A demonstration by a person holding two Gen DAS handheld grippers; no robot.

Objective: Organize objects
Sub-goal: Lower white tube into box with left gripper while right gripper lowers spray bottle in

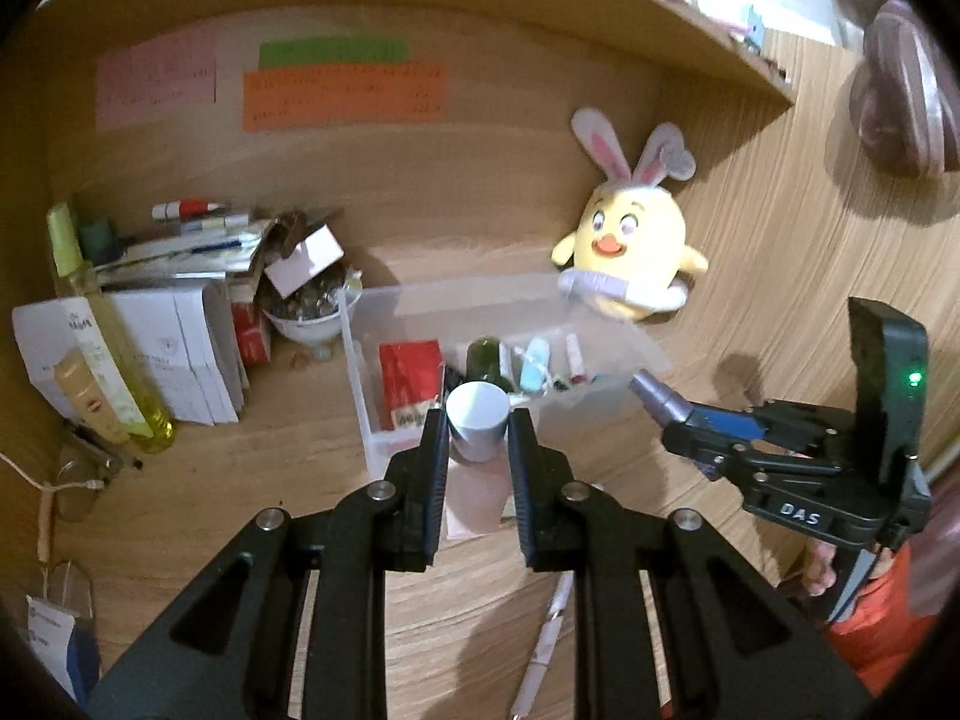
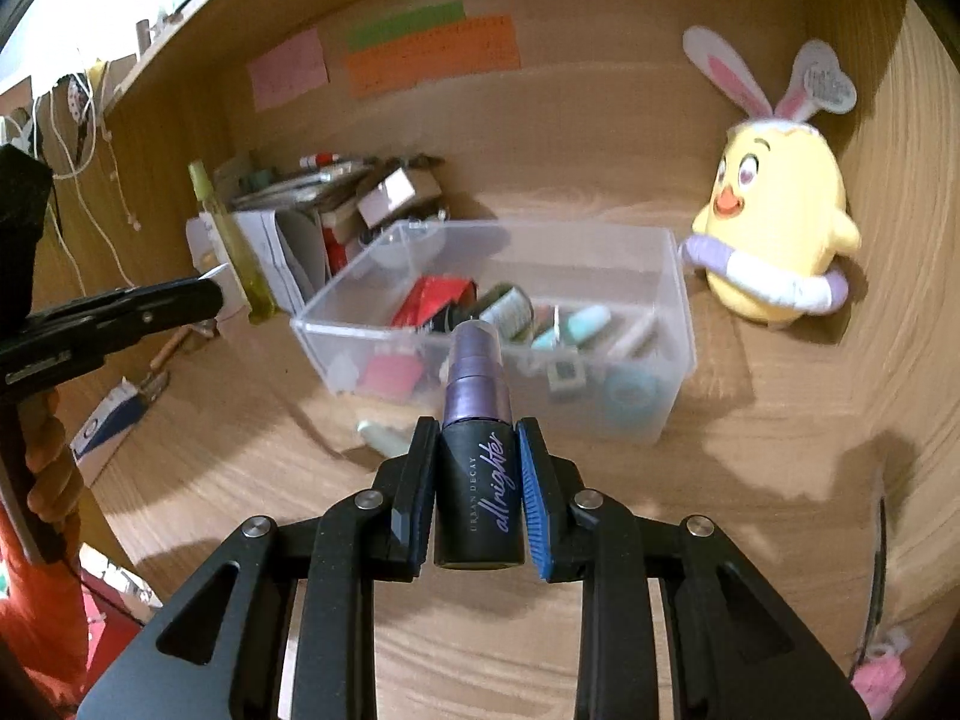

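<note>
Black-bodied setting spray bottle [image 2: 477, 480] sits clamped lengthwise in the right gripper [image 2: 477, 462], purple cap pointing forward at the clear plastic bin [image 2: 675, 324], likely so it can be dropped in among the small cosmetics already there. Left of it, the left gripper [image 1: 478, 450] pinches a small pale cup-shaped item [image 1: 478, 426] at the bin's near wall; whether that is a cap or a jar is hard to tell. Beyond the bin, a yellow plush chick [image 2: 774, 228] leans on the wooden surface [image 2: 780, 480]. Bin contents are blurred, and the wall notes' writing is unreadable.
</note>
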